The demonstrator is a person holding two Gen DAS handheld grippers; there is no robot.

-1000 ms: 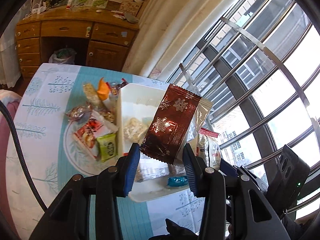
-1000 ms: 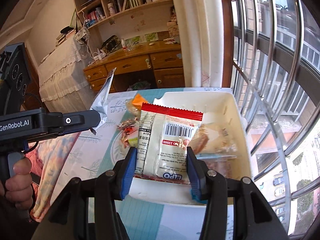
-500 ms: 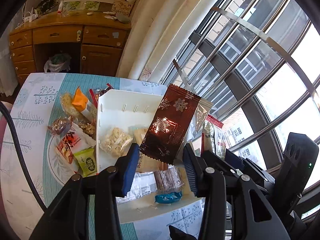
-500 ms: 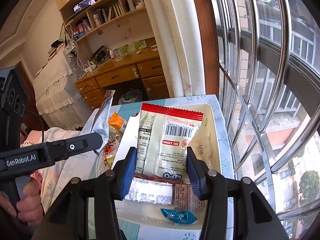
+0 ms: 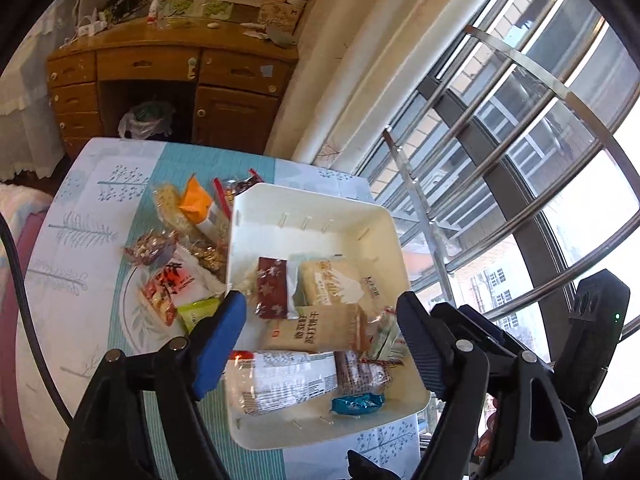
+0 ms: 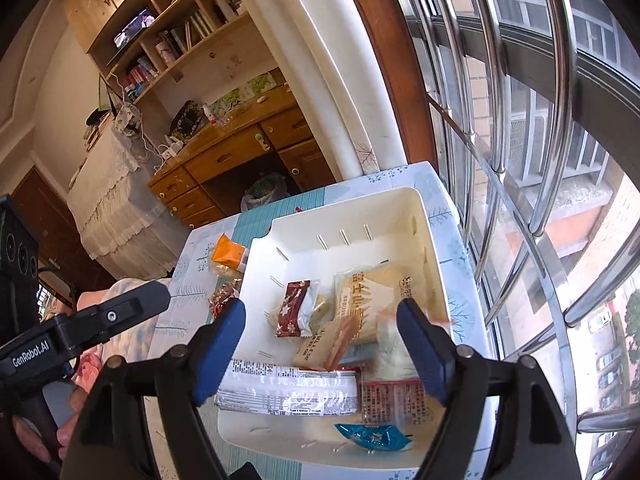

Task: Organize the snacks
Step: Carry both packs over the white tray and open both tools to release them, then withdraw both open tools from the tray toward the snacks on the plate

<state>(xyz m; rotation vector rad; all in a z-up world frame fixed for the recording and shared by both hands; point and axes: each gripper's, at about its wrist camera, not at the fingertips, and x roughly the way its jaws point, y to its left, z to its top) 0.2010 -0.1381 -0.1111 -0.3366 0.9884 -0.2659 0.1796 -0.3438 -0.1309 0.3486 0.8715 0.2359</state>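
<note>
Change: brown snowflake packet (image 5: 273, 287), earlier in the left gripper (image 5: 320, 328), now lies in the white bin (image 5: 320, 200).
Grippers: left and right gripper (image 6: 320, 336) opening, nothing between their jaws, above the bin.
Blurred: a pale packet (image 6: 390, 334) inside the bin, print unreadable.
Cut off: bin's near wall behind gripper bodies.

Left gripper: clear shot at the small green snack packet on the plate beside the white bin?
Probably yes. The green packet lies exposed on the plate, just outside the white bin, by the left gripper's finger; the opening jaws hold nothing. Neighbouring packets crowd it.
</note>
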